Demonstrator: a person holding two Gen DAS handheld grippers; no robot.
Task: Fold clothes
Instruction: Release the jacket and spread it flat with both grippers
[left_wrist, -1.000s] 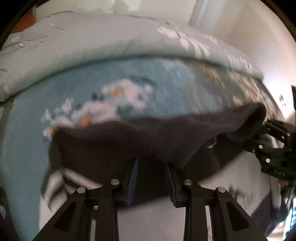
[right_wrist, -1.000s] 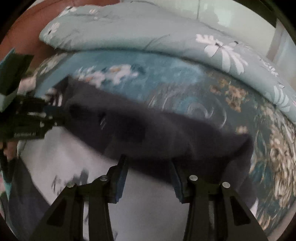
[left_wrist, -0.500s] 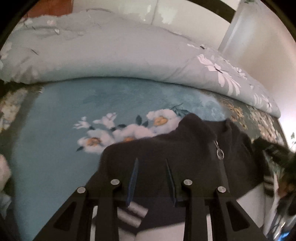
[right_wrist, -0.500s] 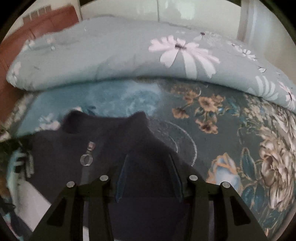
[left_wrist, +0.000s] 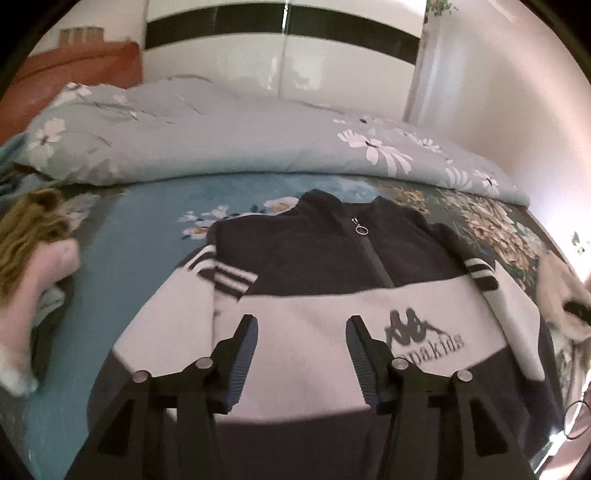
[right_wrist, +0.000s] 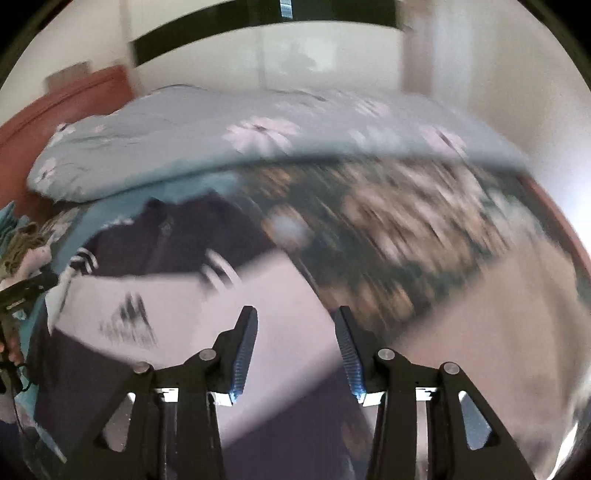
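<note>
Dark zip-up jacket (left_wrist: 325, 258) with white chest band lies flat, front up, on the floral bed sheet (left_wrist: 140, 229), collar toward the folded grey-blue quilt (left_wrist: 221, 136). Left hand-held gripper (left_wrist: 301, 354) above the white band, jaws spread, nothing between. Right hand-held gripper (right_wrist: 293, 347) likewise spread and empty, near the jacket's sleeve side; that view blurred.

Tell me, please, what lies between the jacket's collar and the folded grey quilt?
In the left wrist view, only a bare strip of blue floral bedsheet separates the jacket from the quilt.
</note>
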